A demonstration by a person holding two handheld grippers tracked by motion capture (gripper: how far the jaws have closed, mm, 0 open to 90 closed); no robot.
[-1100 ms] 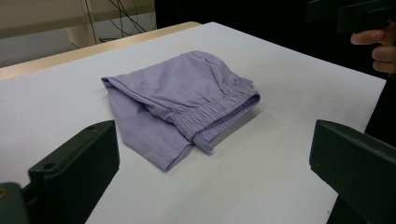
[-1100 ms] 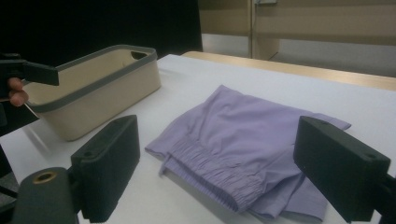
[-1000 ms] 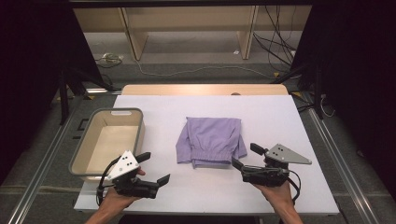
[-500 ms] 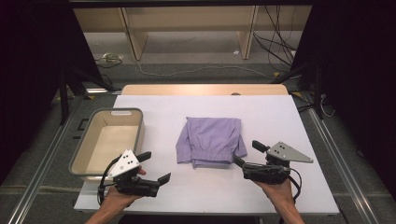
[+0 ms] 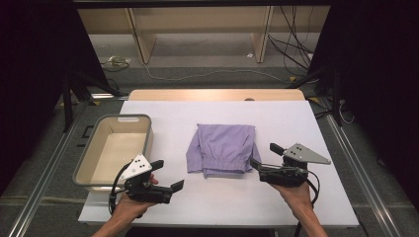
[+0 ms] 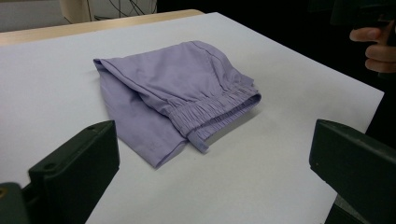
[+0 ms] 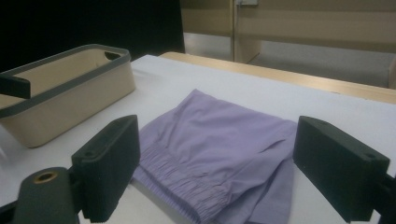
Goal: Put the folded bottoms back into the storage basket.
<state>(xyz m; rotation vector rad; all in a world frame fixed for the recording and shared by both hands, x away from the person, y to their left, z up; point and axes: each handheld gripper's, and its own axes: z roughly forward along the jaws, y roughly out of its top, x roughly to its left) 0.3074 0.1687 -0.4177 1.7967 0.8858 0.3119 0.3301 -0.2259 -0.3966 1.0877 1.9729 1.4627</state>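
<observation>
A folded pair of purple shorts [image 5: 222, 155] lies flat on the white table [image 5: 296, 118], about in the middle between the left and right edges and a little closer to the near edge than to the far one. Its elastic waistband faces the near edge, and the cloth is folded over itself in layers.

The left gripper [image 5: 165, 177] is held by a hand [image 5: 129, 206] near the front left corner of the table. It points toward the shorts, and its jaws are spread wide with nothing between them. It is apart from the cloth.

The right gripper [image 5: 262, 156] is held by the other hand [image 5: 295, 193] on the right of the shorts, near the front edge. Its jaws also stand wide apart and grasp nothing. The lower jaw tip is just beside the right front corner of the shorts; I cannot tell if it touches the cloth.

A beige bin [image 5: 84, 165] with a grey rim stands along the left edge of the table, well apart from the shorts.
</observation>
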